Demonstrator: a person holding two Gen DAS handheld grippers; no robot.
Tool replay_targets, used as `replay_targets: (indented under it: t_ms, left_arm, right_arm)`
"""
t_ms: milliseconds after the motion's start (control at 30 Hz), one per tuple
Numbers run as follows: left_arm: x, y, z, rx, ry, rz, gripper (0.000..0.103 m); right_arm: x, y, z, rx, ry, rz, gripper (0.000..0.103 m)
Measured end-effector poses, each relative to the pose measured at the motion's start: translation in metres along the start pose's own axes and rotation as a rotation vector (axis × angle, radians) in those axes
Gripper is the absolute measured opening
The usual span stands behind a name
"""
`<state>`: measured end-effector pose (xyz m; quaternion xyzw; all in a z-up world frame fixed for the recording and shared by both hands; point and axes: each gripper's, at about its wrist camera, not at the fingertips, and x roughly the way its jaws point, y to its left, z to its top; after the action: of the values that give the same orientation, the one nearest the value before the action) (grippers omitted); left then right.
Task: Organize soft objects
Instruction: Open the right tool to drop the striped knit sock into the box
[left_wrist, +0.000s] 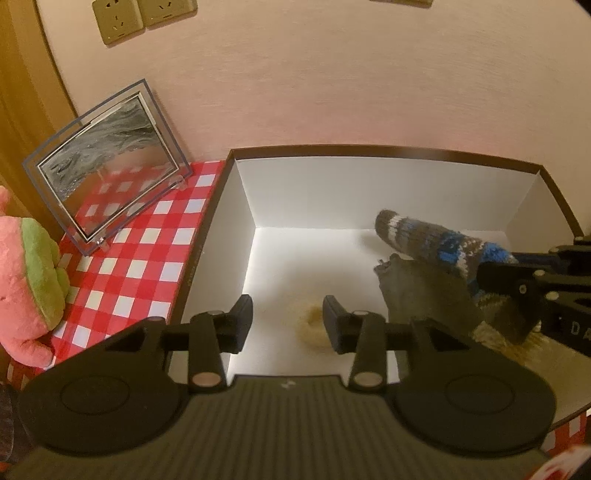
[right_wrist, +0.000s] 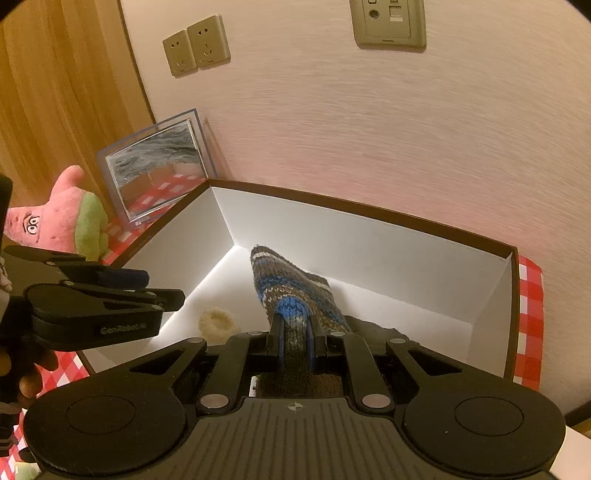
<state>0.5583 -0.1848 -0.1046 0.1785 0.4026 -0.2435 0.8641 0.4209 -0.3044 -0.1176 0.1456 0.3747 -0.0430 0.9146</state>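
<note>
A knitted brown, blue and white sock (right_wrist: 291, 291) sticks up out of the open white box (right_wrist: 369, 216). My right gripper (right_wrist: 294, 341) is shut on its lower part, and the left wrist view shows the same grip from the side, with the right gripper (left_wrist: 517, 284) on the sock (left_wrist: 424, 236). My left gripper (left_wrist: 288, 319) hangs open over the box's left half (left_wrist: 369, 152). A cream fluffy ring (left_wrist: 310, 326) lies on the box floor below its jaws, untouched by the pads. In the right wrist view the left gripper (right_wrist: 164, 286) hovers above that ring (right_wrist: 218, 323).
A dark grey cloth (left_wrist: 417, 291) lies in the box under the sock. A pink and green plush star (left_wrist: 29, 277) sits left of the box on the red-checked tablecloth (left_wrist: 140, 266). A clear picture frame (left_wrist: 107, 166) leans by the wall. A hand (right_wrist: 29, 369) holds the left gripper.
</note>
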Motion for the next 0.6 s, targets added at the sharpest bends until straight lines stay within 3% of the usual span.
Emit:
replay_targets:
  t_ms: [267, 367, 433, 600]
  left_arm:
    - [-0.014, 0.007, -0.003, -0.020, -0.012, 0.003, 0.040]
    - [-0.019, 0.009, -0.006, -0.025, -0.014, 0.003, 0.041]
    - [-0.021, 0.010, -0.007, -0.025, -0.015, 0.006, 0.041]
    - [-0.029, 0.014, -0.012, -0.043, -0.017, 0.008, 0.041]
  right_arm:
    - [0.002, 0.001, 0.002, 0.019, -0.002, -0.005, 0.014]
    - [0.001, 0.003, 0.004, 0.016, 0.001, 0.006, 0.040]
    - [-0.004, 0.005, 0.004, 0.004, -0.028, 0.005, 0.069]
    - [-0.012, 0.011, 0.004, -0.025, -0.041, 0.008, 0.071]
